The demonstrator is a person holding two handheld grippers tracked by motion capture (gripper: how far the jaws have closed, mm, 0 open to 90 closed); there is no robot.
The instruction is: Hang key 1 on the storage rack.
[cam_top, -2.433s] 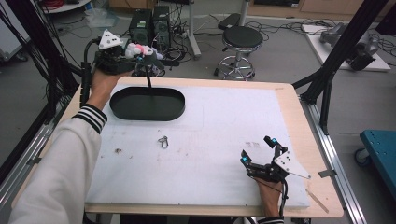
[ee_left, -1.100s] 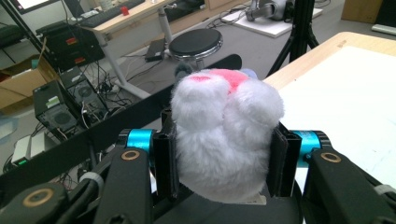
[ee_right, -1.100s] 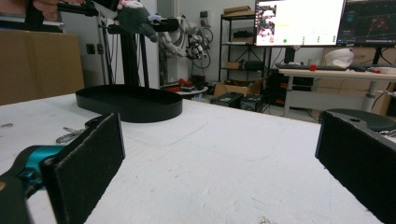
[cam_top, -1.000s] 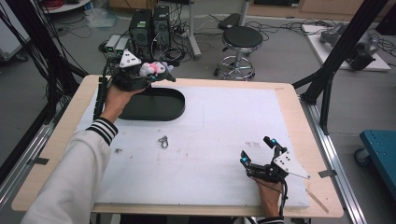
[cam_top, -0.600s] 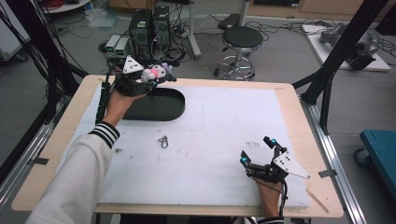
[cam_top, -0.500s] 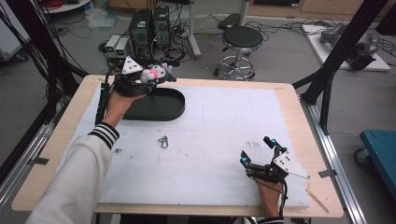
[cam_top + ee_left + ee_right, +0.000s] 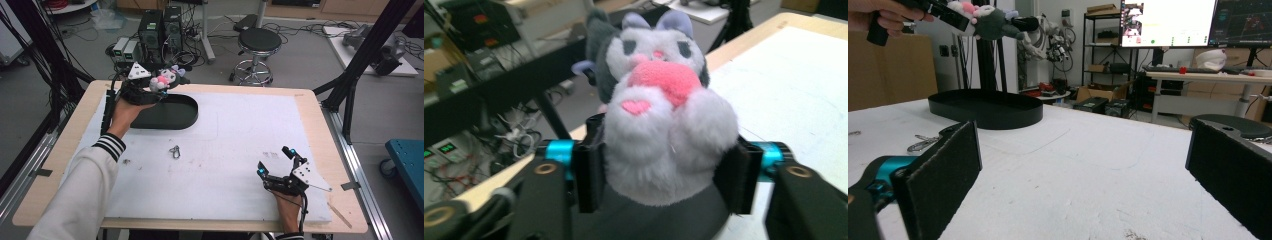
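Left hand-held gripper point(image 7: 161, 85) raised at far left above the black oval tray point(image 7: 167, 112), jaws just opening yet touching the plush toy point(image 7: 659, 125) on both flanks. Right hand-held gripper point(image 7: 276, 162) low at near right of the surface point(image 7: 225, 140), jaws apart, nothing between. Metal clip point(image 7: 174, 151) lying between.
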